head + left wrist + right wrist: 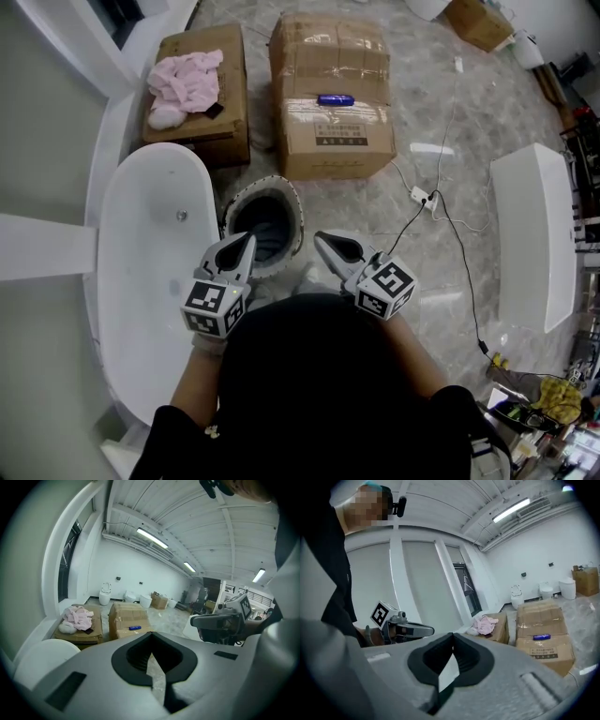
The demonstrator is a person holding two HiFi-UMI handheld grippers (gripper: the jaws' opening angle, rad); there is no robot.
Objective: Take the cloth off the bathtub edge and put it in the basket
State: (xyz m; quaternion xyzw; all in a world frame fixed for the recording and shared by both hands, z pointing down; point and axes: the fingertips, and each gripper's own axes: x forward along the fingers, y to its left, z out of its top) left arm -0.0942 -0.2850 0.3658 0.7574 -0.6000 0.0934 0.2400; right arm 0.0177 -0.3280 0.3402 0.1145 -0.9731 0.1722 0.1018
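Seemingly done: grey cloth [268,240] appears inside basket [292,202], 12 o'clock of grippers; none on bathtub [106,244] rim, 9 o'clock. Left gripper [247,240], right gripper [320,237] pinched closed, empty. Withdraw straight up, avoid basket rim.

The floor [450,103] is glossy, grey-veined marble tile. A white freestanding bathtub [141,281] stands on it at the left, and a round basket [293,214] with a pale rim sits just beside the tub's right flank. Beyond the basket stand two cardboard boxes side by side: a smaller box [225,89] on the left and a taller taped box [328,155] on the right. Further right a white power strip [421,196] lies on the tiles, its black cable [459,253] trailing toward the lower right — alongside a long white fixture [534,234]. A third carton [480,23] sits at the top edge.
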